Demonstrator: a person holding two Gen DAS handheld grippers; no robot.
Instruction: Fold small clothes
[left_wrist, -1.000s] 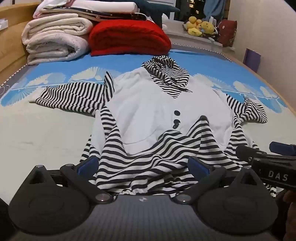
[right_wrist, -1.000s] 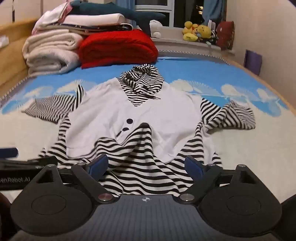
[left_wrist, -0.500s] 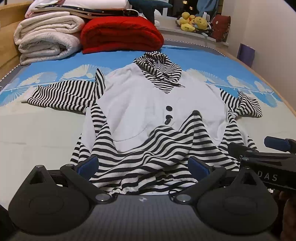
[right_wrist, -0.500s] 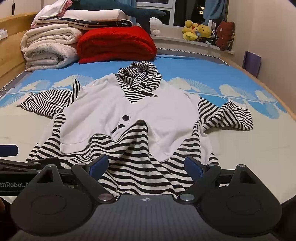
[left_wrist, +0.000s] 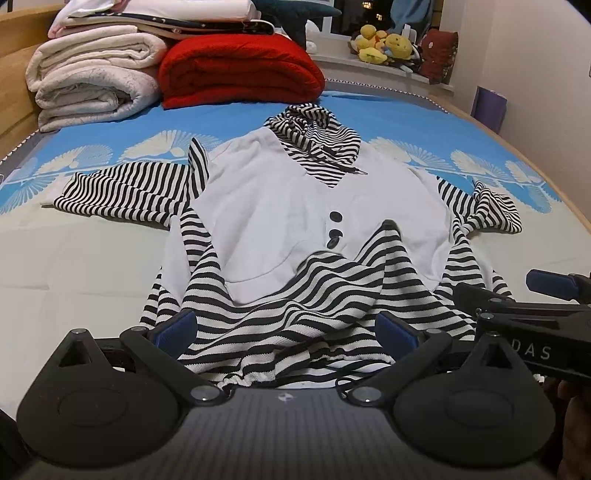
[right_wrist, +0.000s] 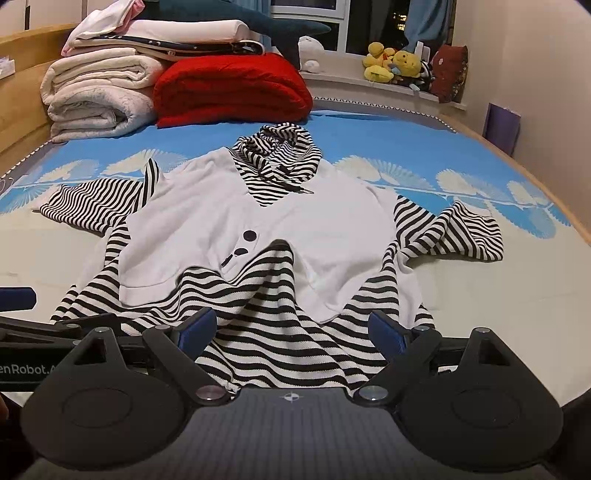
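Two grippers, both spread wide, low over the near hem of one striped hooded top on a bed.

The left gripper (left_wrist: 286, 330) and right gripper (right_wrist: 293, 328) sit side by side, level, pointing along the bed, jaws apart and holding nothing. The hooded top (left_wrist: 295, 206) lies flat just ahead, its striped hem bunched between each pair of fingers, two sleeves spread outward, three dark buttons (left_wrist: 335, 232) down its white front. Beyond, on the blue sheet (right_wrist: 388, 136), lie one red blanket (right_wrist: 229, 86) and stacked pale bedding (right_wrist: 96, 96).
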